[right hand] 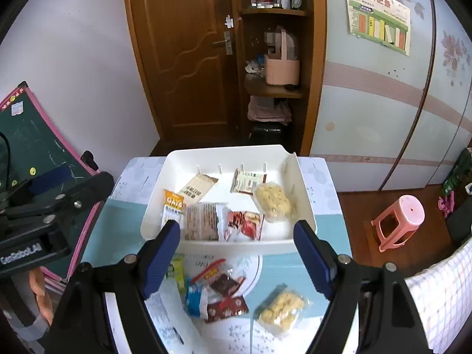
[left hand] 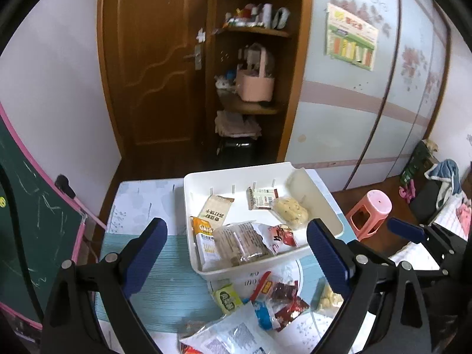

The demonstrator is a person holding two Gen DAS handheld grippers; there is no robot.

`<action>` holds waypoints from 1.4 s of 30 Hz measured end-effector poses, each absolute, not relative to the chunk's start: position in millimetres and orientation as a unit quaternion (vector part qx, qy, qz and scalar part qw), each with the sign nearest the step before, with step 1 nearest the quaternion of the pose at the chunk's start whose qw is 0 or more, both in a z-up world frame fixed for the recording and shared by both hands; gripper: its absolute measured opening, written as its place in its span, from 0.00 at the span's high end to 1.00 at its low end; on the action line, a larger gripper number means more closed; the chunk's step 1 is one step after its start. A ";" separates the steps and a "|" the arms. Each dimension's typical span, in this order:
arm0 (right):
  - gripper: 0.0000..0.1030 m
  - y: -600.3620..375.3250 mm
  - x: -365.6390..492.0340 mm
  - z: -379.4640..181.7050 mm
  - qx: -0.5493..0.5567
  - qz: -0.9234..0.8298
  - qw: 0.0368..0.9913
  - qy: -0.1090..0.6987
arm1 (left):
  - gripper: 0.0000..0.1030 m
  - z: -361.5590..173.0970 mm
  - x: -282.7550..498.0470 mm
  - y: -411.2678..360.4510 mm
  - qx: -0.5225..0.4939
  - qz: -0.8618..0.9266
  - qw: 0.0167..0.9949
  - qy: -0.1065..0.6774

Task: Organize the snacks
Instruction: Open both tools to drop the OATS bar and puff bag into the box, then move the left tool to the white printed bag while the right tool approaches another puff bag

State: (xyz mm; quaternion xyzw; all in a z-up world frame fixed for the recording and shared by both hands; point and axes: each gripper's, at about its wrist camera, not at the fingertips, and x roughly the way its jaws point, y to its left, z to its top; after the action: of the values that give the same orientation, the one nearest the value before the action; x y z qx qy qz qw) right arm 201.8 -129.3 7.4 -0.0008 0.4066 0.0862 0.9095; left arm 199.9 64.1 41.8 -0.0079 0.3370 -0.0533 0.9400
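White plastic forms the biggest thing here, a shallow tray (right hand: 301, 188) sitting on the far half of the counter (right hand: 295, 262), already holding about six packets: an orange-topped one, a brown-printed one, a clear-wrapped biscuit pack, a red one and a pale yellow cake. Loose snacks remain on the near half, between the tray and both tools. The yellow biscuit packet (right hand: 280, 309) lies below and slightly right of the right gripper (right hand: 237, 262), whose fingers stand wide apart and empty; its long axis runs diagonally, near-left to far-right, so I judge the right hand the nearer one for it. The red and blue packet cluster (right hand: 215, 295) sits left of it, and a green packet (left hand: 227, 298) is closer to the left gripper (left hand: 236, 259), also spread wide and holding nothing. A large clear bag (left hand: 230, 333) is cut off at the bottom edge of the left view, and most label print is too blurred to read.
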 end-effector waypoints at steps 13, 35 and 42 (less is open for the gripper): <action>0.22 -146.2 136.4 -4.5 -0.008 0.090 0.909 0.406 | 0.08 24.9 132.6 43.2 0.041 -0.076 0.939 0.332; 0.23 -195.6 115.9 -112.9 0.059 0.049 0.859 0.506 | 0.07 -106.9 120.2 87.5 0.003 -0.127 0.872 0.473; 0.23 -206.9 122.2 -150.7 0.104 0.037 0.834 0.540 | 0.07 -144.3 138.7 108.8 -0.037 -0.154 0.848 0.506</action>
State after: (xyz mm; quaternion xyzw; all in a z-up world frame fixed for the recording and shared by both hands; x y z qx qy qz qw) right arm 122.2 -206.9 -150.7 0.1045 0.5403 0.0371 0.8341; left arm 138.7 108.8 -144.3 -0.0374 0.5059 -0.1537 0.8480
